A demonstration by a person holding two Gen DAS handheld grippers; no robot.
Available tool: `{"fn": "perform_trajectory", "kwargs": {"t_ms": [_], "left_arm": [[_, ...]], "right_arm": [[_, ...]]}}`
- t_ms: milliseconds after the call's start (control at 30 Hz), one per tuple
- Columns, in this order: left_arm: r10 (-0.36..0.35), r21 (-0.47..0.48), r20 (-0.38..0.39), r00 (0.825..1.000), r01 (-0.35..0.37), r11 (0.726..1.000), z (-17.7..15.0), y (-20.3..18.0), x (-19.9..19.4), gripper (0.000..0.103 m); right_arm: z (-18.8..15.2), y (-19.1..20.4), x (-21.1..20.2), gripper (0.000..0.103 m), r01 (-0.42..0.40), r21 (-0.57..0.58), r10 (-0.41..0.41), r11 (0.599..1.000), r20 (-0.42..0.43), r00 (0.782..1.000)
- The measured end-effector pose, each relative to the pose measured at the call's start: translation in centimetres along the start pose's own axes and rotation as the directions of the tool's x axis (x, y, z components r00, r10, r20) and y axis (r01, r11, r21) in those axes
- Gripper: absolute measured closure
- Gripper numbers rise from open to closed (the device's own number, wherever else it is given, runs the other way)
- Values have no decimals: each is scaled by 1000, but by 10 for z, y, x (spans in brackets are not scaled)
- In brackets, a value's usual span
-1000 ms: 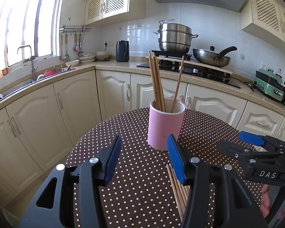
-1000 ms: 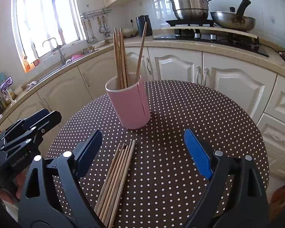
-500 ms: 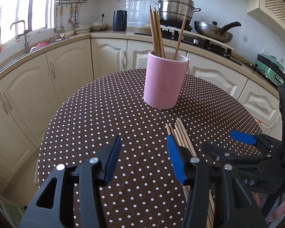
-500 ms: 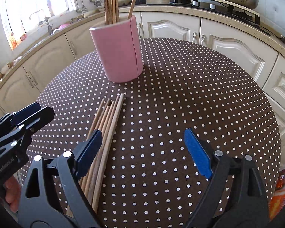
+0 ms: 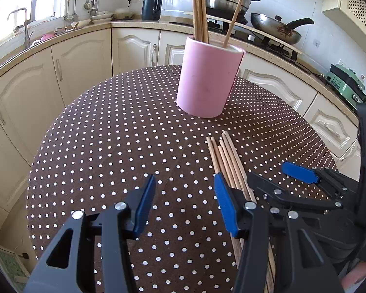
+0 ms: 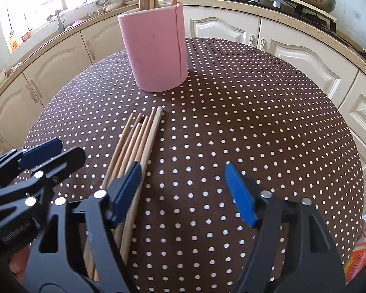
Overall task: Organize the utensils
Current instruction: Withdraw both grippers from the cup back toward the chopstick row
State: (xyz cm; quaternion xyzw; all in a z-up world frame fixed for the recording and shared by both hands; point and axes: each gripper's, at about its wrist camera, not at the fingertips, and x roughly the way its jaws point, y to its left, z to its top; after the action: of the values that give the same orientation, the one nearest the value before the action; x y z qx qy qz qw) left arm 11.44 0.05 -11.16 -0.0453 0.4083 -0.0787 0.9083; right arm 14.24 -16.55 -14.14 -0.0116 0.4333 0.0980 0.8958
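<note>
- Surface [image 5: 109, 146]: round, covered in brown cloth with white dots, it fills the middle and lower part of both wrist views; cream kitchen cabinets [image 5: 80, 58] curve behind it across the upper half of each frame.
- Pink holder [image 5: 207, 78]: a tall pink cylinder standing upright on the far part of the surface, upper centre in the left wrist view and upper centre-left in the right wrist view [image 6: 156, 48]. Several wooden chopsticks stand in it [image 5: 200, 12], most bunched upright, one leaning off to the right.
- Loose chopsticks [image 6: 139, 141]: a bundle lying flat on the surface, side by side, tips toward the holder but well apart from it. In the left wrist view they run from centre-right down to the lower right [image 5: 227, 156].
- Right claw [image 6: 185, 190]: lower centre of its own view, jaws apart and closing, with only dotted cloth between them. Its left finger sits over the bundle's right edge; whether it touches the sticks cannot be told. In the left wrist view it shows at lower right [image 5: 275, 175].
- Left claw [image 5: 185, 202]: lower centre of its own view, jaws partly apart over bare cloth, nothing between them; the bundle passes just behind its right finger. It appears at the left edge of the right wrist view [image 6: 48, 151].
</note>
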Motion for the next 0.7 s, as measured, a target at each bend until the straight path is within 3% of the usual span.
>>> {"fn": "perform_trajectory", "kwargs": {"t_ms": [67,700], "left_arm": [[1,-3,-2,1000,-1,1000,0,0,1,53],[-15,6,-21,1000,16,1000,7,10,3,53]], "right_arm": [[4,-1,0,46,-14,2,14,1000,-4,1000],[6,8,-3,52,-11,14,12,1000,-35,999]]}}
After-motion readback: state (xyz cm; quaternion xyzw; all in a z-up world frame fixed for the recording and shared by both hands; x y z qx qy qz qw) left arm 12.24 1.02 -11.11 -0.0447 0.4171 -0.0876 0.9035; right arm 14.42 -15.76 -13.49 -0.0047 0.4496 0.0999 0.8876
